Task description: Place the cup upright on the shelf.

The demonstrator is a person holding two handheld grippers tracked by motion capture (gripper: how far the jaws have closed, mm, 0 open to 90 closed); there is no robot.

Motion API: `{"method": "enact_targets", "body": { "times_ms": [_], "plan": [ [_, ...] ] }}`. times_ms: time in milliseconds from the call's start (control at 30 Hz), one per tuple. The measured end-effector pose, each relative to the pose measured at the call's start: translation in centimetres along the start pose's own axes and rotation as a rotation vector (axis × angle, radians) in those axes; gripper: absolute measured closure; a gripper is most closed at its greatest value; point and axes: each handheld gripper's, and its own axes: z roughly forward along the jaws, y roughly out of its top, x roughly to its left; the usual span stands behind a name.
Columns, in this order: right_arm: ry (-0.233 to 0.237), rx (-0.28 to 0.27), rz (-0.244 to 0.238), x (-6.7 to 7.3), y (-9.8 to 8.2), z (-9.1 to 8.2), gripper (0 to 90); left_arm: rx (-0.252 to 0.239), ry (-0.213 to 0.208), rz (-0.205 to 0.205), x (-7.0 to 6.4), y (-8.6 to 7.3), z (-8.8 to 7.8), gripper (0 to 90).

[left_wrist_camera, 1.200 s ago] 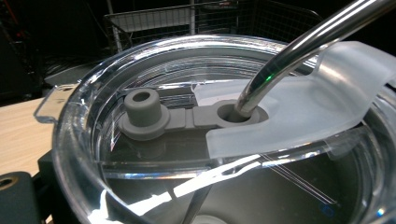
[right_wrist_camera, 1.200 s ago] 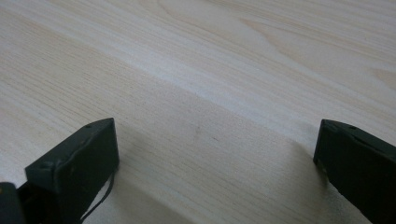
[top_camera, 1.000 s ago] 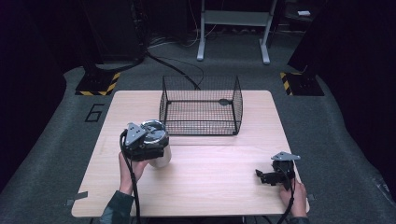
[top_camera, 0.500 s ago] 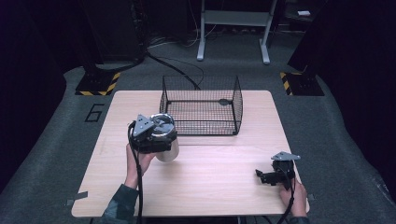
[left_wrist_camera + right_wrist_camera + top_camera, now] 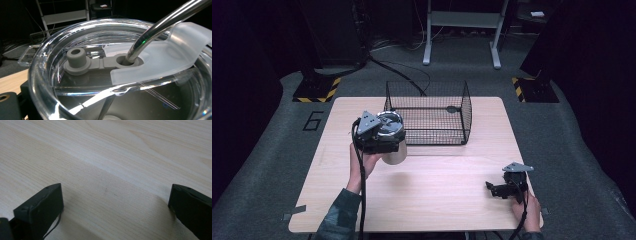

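Tumbler gripped by left gripper, lifted above table, just beside basket | clear lid, metal straw | right gripper jaws wide apart, resting on table near right edge

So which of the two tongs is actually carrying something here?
The left tongs: they hold the steel tumbler with a clear lid near the wire basket. The right tongs are open and empty, low over the table.
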Motion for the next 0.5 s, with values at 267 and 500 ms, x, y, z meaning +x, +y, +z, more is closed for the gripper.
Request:
{"method": "enact_targets", "body": {
  "times_ms": [267, 500],
  "plan": [
    [0.000, 0.000, -0.001, 0.0, 0.0, 0.0, 0.0, -0.014, -0.009, -0.008, 0.4, 1.4, 0.6, 4.1],
    [0.001, 0.000, -0.001, 0.0, 0.0, 0.0, 0.0, -0.016, -0.006, 0.005, 0.5, 2.9, 1.4, 4.1]
  ]
}}
